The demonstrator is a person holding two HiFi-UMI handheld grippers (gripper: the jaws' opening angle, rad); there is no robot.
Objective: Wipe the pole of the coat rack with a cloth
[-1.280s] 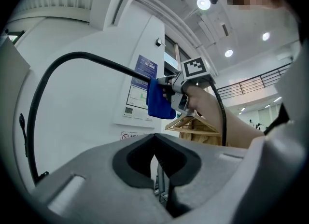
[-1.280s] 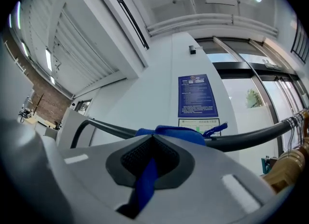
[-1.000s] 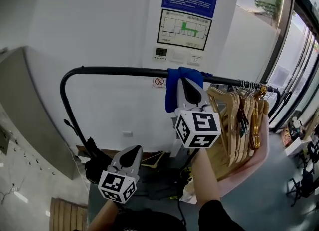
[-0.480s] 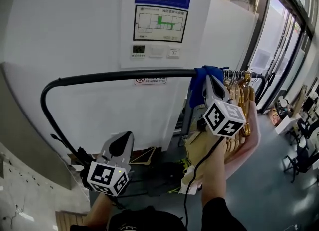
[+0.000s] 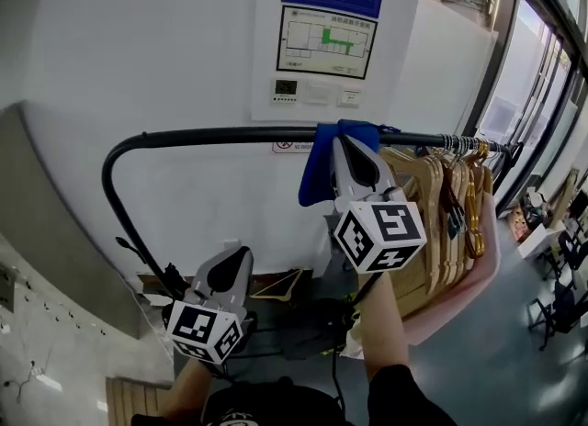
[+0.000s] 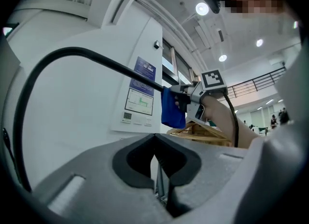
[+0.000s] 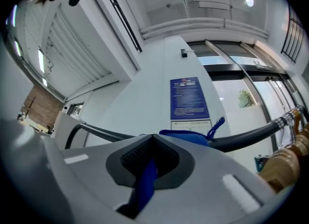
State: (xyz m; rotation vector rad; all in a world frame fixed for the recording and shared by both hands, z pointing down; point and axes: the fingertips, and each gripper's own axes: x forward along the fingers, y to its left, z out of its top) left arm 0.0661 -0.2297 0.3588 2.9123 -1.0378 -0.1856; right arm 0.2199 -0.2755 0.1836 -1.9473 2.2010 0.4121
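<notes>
Right tool [image 5: 346, 142] clamps the cloth [image 5: 320, 174] draped over the pole [image 5: 211, 136] mid-frame, probably for sliding; left tool [image 5: 239, 255], lower left, is closed and empty.

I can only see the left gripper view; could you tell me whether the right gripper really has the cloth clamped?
Observer: Yes. The right gripper view shows a strip of the cloth pinched between the shut jaws of the right gripper.
Operator: Thank you. What sits on the pole to the right of the cloth?
Observer: The head view shows wooden hangers bunched on the pole, the nearest one close beside the cloth.
Operator: And where is my left gripper relative to the pole?
Observer: In the head view the left gripper sits well below the pole and to the left of the cloth, touching neither.
</notes>
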